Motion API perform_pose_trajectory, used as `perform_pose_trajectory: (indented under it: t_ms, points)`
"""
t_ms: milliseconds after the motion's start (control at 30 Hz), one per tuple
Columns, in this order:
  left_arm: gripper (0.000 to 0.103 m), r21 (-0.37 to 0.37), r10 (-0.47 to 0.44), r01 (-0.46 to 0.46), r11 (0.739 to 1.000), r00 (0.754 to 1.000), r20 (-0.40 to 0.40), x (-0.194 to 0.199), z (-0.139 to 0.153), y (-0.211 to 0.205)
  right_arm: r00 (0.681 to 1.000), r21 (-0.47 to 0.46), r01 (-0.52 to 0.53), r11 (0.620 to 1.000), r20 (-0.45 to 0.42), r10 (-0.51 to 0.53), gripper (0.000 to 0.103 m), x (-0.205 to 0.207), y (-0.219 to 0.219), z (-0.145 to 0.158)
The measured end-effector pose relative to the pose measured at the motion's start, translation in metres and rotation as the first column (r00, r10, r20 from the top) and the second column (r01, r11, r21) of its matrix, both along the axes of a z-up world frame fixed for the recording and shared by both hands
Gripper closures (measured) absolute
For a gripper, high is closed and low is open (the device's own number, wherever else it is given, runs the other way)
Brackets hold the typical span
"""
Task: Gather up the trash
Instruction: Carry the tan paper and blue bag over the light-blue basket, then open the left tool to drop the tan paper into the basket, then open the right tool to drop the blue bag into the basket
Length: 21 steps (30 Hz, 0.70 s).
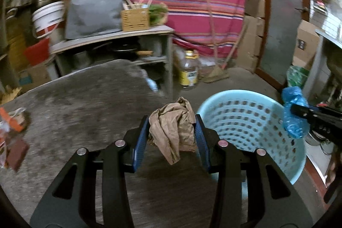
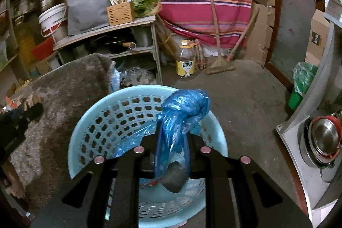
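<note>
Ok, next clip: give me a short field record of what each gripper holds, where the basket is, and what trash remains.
left gripper: shut on crumpled brown paper, beside the basket
right gripper: shut on blue plastic bag, above the basket
basket: light blue, perforated, on the floor beside the grey rug
basket contents: some blue plastic already inside
remaining trash: wrappers on the rug's left edge

Nothing here can really be read. The oil bottle, standing on the floor just right of the shelf unit, wears a yellow label whose characters blur past reading. The cardboard box, far right of that shelf, carries a dark printed patch, equally illegible.
</note>
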State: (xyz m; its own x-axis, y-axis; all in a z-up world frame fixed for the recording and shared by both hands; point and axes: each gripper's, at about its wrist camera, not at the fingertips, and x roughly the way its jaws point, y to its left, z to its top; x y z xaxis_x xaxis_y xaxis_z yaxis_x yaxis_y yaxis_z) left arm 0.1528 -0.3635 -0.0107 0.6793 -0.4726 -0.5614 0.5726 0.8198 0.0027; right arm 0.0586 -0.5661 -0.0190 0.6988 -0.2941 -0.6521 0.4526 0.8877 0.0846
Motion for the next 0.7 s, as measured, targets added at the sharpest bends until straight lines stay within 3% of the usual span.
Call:
perform_pose_trajectory:
  t_ms: [167, 267, 333, 500, 700]
  points:
    - [0.06, 0.012, -0.05, 0.05, 0.999, 0.999, 0.013, -0.008, 0.0, -0.038, 1.0, 0.019, 0.012, 1.0, 0.004, -0.012, 0.085, -0.001, -0.008, -0.003]
    - [0.053, 0.01, -0.076, 0.076, 0.997, 0.997, 0.006, -0.009, 0.002, -0.054, 1.0, 0.028, 0.015, 0.999, 0.011, -0.016, 0.085, -0.002, -0.009, -0.003]
    - [0.041, 0.013, -0.075, 0.075, 0.997, 0.997, 0.019, -0.01, 0.006, -0.059, 1.0, 0.03, 0.016, 0.999, 0.014, -0.016, 0.085, -0.002, -0.01, -0.003]
    - [0.014, -0.003, -0.041, 0.042, 0.999, 0.997, 0.067, -0.011, 0.021, -0.045, 1.0, 0.027, 0.01, 1.0, 0.005, -0.01, 0.085, 0.001, -0.007, -0.003]
    - [0.006, -0.022, 0.017, -0.016, 1.0, 0.998, 0.066, -0.005, 0.025, -0.005, 1.0, 0.02, -0.013, 1.0, -0.024, 0.013, 0.083, 0.015, 0.005, -0.008]
